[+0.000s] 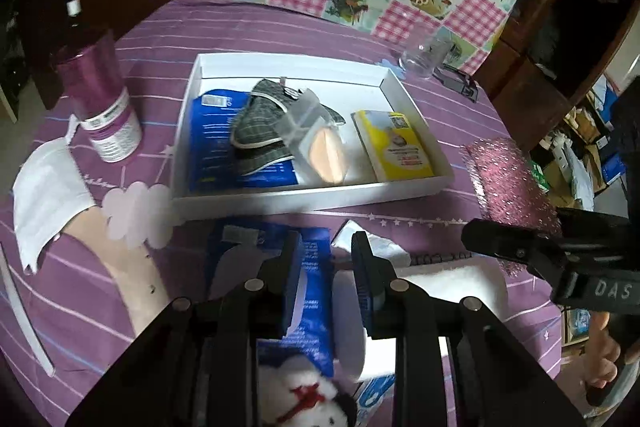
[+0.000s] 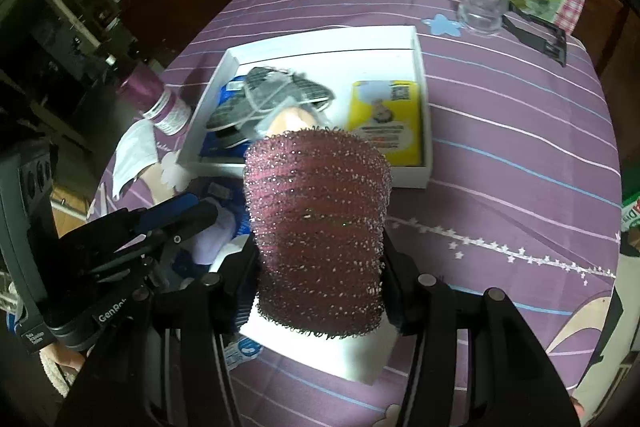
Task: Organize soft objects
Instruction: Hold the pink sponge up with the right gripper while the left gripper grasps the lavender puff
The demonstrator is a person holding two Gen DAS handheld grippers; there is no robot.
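- The right tongs (image 2: 320, 267) are clamped on a pink glittery scrubber (image 2: 318, 227), one pad on each flank; it is held clear above the bench (image 2: 500, 147), which is covered with a purple striped cloth.
- From the left wrist view the same scrubber shows at the right, just beyond the white box (image 1: 312, 195), with the right tongs' black finger below it.
- The left tongs (image 1: 326, 279) stand a narrow way apart with nothing between the pads; they hover over a blue packet (image 1: 312, 307) and a white pad (image 1: 448, 279) lying on the bench near the box.
- The white box holds a grey checked shoe (image 1: 260, 123) on another blue packet, a sheer pouch (image 1: 316, 131) with a peach puff inside, and a yellow pack (image 1: 396, 143).
- A white plush toy (image 1: 308, 403) with red stitching lies under the left tongs.
- A purple bottle (image 1: 100, 99) and a white face mask (image 1: 48, 195) sit left of the box; a clear glass (image 2: 482, 7) stands behind it.
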